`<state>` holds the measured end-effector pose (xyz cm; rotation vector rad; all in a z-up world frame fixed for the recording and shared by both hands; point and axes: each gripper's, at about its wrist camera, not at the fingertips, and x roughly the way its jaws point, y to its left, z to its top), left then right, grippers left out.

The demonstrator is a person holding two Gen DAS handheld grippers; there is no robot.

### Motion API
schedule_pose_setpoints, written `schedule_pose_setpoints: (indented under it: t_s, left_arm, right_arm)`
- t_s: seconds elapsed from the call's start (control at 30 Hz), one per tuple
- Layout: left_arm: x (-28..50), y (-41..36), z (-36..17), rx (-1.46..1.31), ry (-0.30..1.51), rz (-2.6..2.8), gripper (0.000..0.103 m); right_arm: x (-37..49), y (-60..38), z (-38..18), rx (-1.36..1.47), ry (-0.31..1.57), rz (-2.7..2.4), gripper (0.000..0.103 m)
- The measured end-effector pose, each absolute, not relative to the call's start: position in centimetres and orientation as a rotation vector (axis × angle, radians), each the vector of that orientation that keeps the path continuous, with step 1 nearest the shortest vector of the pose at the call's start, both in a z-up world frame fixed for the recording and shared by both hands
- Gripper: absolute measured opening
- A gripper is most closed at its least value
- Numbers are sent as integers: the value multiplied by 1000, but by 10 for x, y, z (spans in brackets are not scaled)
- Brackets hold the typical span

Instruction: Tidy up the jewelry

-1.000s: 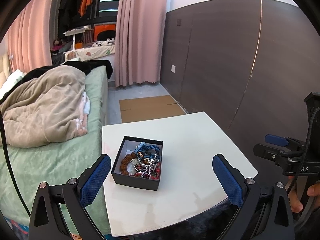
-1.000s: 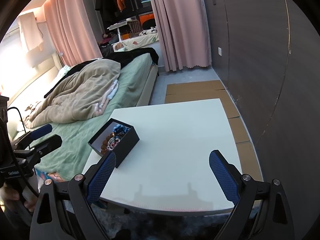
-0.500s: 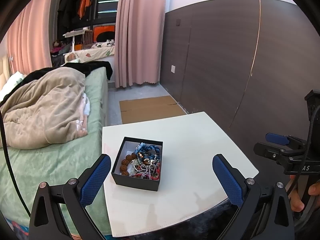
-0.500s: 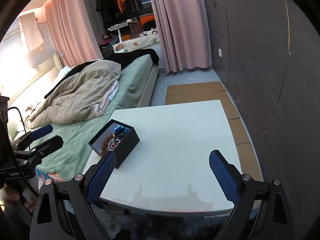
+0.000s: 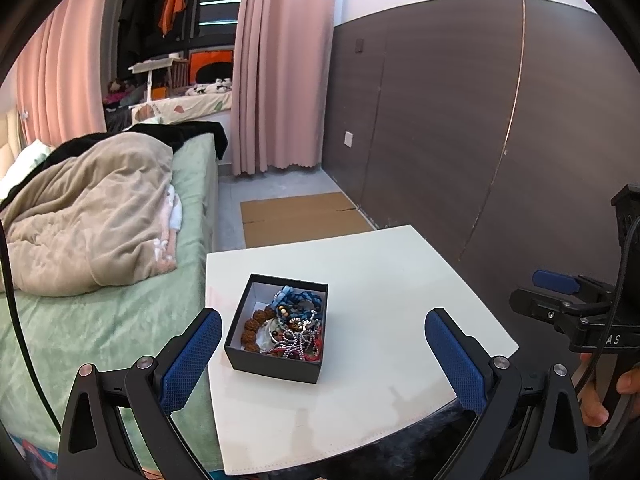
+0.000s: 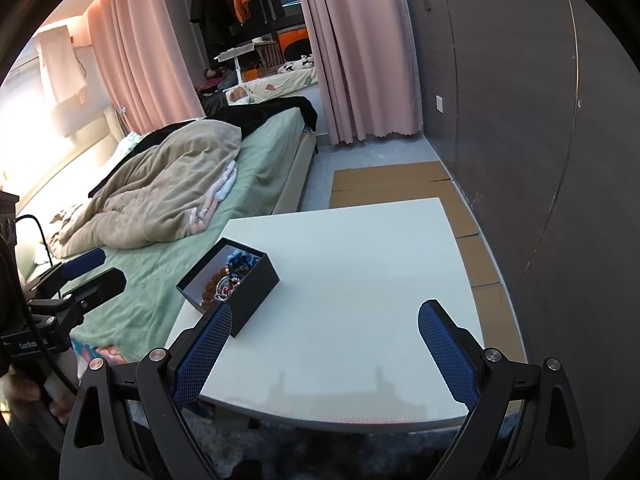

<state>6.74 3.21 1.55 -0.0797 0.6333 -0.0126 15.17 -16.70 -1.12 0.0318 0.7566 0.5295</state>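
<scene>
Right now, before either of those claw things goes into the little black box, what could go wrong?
The jewelry lies in one tangled heap of beads and chains, so pulling one piece may drag others out. The black box sits near the white table's edge on the bed side, and it looks light, so a nudge could push it off. Both the left gripper and the right gripper are wide open, clumsy for thin chains.
</scene>
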Motion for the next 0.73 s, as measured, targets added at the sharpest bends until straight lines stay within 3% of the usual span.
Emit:
schedule_pose_setpoints:
  t_s: [0.73]
  left_arm:
    - [70,30,11,-77,639,-8,101]
  right_arm:
    - [154,-166,-16,35,770,522,95]
